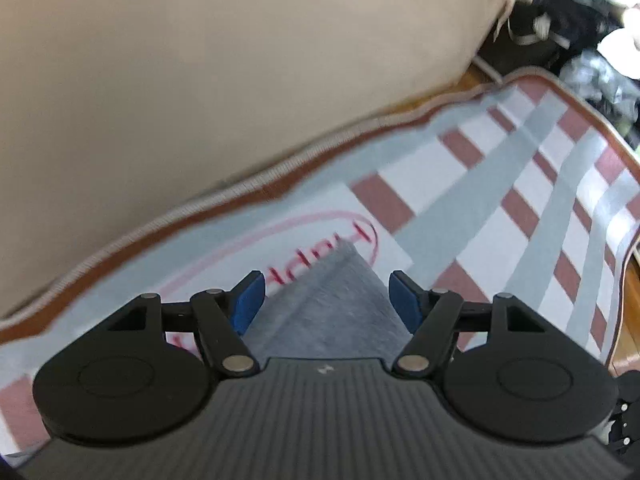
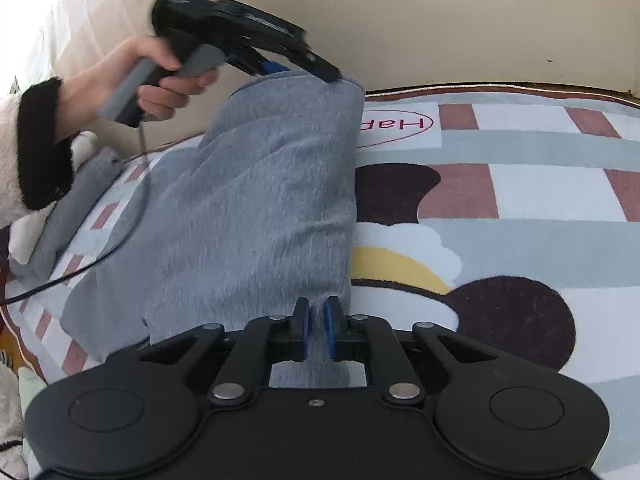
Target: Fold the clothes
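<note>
A grey fleece garment [image 2: 256, 208] lies folded lengthwise on a checked rug [image 2: 520, 196]. My right gripper [image 2: 317, 320] is shut on its near edge. My left gripper [image 1: 326, 292] is open, its blue pads [image 1: 250, 300] on either side of the garment's far corner [image 1: 332, 300] without pinching it. In the right wrist view the left gripper [image 2: 304, 66] sits at the garment's far end, held by a hand [image 2: 140, 76] in a white fuzzy sleeve.
A beige sofa front [image 1: 200, 80] runs along the rug's far edge. Dark and white items [image 1: 580, 20] are piled past the rug's corner. A black cable [image 2: 80, 268] trails over the rug on the left. The rug carries a cartoon print [image 2: 460, 240].
</note>
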